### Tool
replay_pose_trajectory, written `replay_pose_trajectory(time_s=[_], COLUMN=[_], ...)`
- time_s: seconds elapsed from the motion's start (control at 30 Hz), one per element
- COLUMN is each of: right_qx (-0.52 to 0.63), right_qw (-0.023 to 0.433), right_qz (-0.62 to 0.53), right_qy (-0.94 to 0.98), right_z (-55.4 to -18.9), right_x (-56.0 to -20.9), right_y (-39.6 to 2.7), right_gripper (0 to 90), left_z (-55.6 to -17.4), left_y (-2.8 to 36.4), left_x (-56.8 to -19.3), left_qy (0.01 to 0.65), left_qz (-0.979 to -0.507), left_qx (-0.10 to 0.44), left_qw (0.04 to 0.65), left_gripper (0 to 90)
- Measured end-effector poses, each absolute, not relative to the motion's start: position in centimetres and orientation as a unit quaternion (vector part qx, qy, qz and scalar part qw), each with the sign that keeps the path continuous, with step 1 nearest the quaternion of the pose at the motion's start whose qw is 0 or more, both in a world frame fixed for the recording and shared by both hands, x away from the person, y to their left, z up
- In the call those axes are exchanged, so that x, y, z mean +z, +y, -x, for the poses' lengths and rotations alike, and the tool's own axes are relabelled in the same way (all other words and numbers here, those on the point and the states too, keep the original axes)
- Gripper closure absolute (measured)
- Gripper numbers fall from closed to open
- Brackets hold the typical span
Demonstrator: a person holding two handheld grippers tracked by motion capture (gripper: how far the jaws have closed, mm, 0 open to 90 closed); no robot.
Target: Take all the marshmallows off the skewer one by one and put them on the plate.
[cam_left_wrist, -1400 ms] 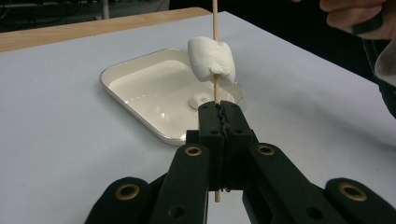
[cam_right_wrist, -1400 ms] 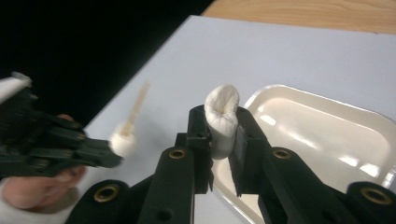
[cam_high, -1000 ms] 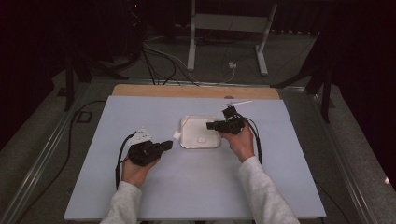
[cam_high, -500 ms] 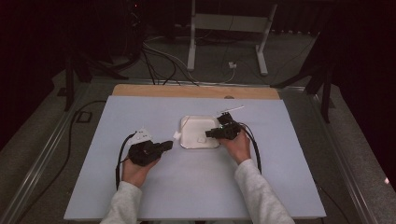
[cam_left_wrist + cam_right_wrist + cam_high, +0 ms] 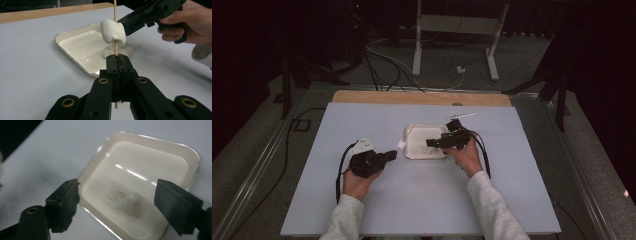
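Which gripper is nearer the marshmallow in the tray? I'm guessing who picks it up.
Right. The right gripper hangs open over the tray and its marshmallow; the left gripper sits beside the tray.

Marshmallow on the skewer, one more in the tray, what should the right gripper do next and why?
Probably lower the right gripper and close on the loose marshmallow in the tray. Its jaws have just been opening, with nothing between them, and hang over that piece. The left gripper holds the skewer upright, one marshmallow already threaded.

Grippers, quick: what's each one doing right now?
Left gripper: shut on the skewer carrying a marshmallow.
Right gripper: open, jaws just opened, holding nothing, over the tray.
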State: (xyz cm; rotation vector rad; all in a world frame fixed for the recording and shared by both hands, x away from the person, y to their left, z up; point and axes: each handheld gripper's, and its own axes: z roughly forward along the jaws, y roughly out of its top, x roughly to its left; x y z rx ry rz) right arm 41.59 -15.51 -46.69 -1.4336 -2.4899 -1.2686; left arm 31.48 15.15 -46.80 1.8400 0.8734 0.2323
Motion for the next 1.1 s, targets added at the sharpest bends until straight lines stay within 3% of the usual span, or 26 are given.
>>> replay_pose_trajectory(time_s=[0.77,1.1], right_qx=[-0.476,-0.479], right_qw=[0.097,0.138], right_qz=[0.382,0.374], right_qy=[-0.786,-0.782], right_z=[-39.6,-39.4], right_x=[-43.4,-43.6], right_y=[-11.4,-9.9], right_gripper=[16.0,25.2], left_z=[-31.3,-31.2], left_y=[14.9,14.7], left_x=[-46.5,-46.3], left_qy=[0.363,0.358], left_qz=[-0.76,-0.759], left_qx=[0.099,0.099], left_qw=[0.529,0.535], left_gripper=[90.0,90.0])
